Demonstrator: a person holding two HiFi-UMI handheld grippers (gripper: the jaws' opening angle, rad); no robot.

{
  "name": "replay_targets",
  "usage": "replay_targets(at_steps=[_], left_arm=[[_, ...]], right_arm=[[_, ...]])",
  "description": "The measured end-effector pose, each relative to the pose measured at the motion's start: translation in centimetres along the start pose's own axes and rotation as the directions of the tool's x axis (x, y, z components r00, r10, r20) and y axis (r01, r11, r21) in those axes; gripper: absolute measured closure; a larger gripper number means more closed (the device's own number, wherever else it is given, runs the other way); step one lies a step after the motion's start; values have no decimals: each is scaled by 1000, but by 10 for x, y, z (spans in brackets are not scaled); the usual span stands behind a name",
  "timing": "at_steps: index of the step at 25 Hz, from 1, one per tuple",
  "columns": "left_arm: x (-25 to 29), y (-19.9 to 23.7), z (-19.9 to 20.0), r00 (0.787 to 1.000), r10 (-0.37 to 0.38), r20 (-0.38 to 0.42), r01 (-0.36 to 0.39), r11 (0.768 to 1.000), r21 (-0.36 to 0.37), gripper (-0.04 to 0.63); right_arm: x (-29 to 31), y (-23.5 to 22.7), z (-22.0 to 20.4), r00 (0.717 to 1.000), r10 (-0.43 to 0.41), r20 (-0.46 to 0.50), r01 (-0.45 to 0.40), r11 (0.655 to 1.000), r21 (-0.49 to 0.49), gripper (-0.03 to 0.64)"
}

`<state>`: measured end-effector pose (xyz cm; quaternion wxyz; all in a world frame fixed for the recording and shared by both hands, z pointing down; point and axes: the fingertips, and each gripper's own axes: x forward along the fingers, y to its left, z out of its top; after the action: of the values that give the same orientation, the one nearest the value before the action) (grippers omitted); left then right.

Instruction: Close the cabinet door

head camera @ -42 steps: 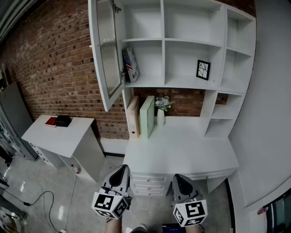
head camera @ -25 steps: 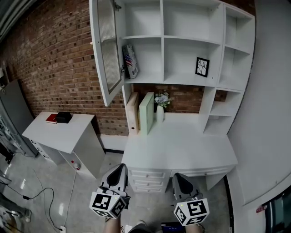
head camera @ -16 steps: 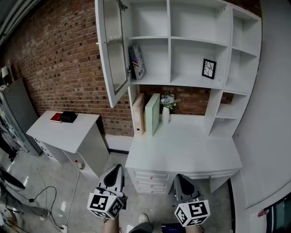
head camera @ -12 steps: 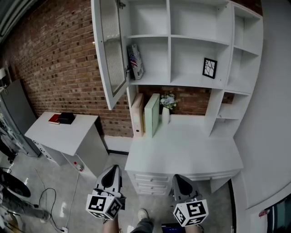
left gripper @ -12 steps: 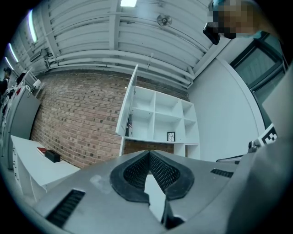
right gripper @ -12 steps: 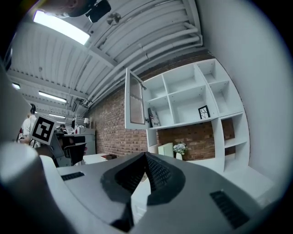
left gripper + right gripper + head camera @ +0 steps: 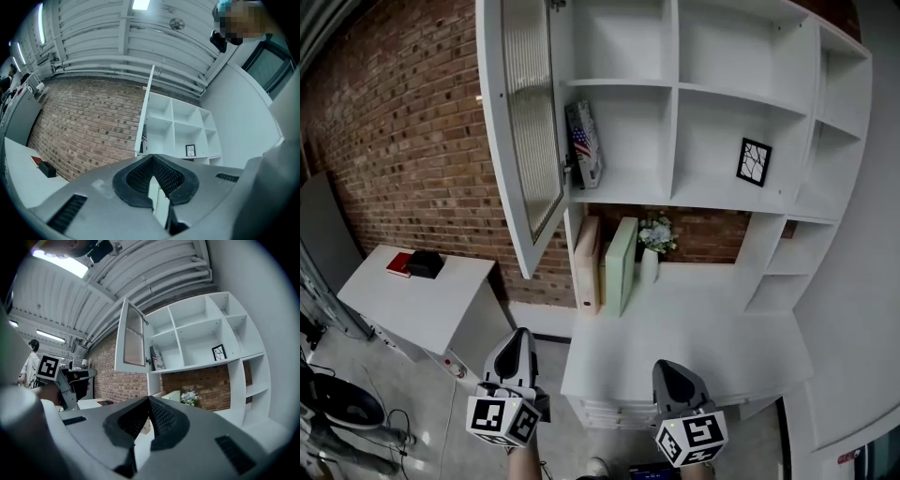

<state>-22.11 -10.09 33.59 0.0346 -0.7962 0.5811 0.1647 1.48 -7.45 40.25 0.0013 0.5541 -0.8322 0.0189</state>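
The cabinet [image 7: 727, 56] is being seen bigger and nearer than before, so the door [image 7: 525, 141] is being walked up to. The door is being left wide open on the cabinet's left. The left claw [image 7: 521, 334] and the right claw [image 7: 665, 367] are being held shut, empty.

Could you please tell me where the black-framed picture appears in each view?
Head view: framed picture right of centre, on a shelf.
Left gripper view: framed picture near centre, above the jaws.
Right gripper view: framed picture right of centre.
Shared landmark: open cabinet door, to its left throughout.
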Motion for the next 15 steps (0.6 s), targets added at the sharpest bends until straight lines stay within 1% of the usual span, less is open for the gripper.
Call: replay_targets(at_steps=[3, 5, 8, 12, 14, 15], left_arm=[[22, 21, 1, 1000, 3, 1, -3, 1000, 5, 588], [34, 31, 4, 1000, -9, 13, 9, 1000, -2, 588], [49, 39, 5, 999, -33, 24, 33, 999, -13, 586], [65, 43, 1, 998, -51, 19, 51, 999, -3, 584], [73, 43, 2, 998, -61, 25, 61, 998, -2, 572], [77, 43, 3, 997, -67, 29, 67, 998, -3, 547]], right_arm=[[28, -2, 1, 1000, -14, -8, 14, 1000, 8, 615], [42, 1, 1, 1000, -21, -14, 22, 1000, 9, 615], [58, 2, -4, 999, -26, -28, 27, 1000, 9, 615], [75, -1, -8, 999, -28, -45, 28, 1000, 12, 615], [84, -3, -7, 999, -20, -47, 20, 1000, 8, 615], [88, -5, -7, 999, -14, -50, 14, 1000, 4, 615]])
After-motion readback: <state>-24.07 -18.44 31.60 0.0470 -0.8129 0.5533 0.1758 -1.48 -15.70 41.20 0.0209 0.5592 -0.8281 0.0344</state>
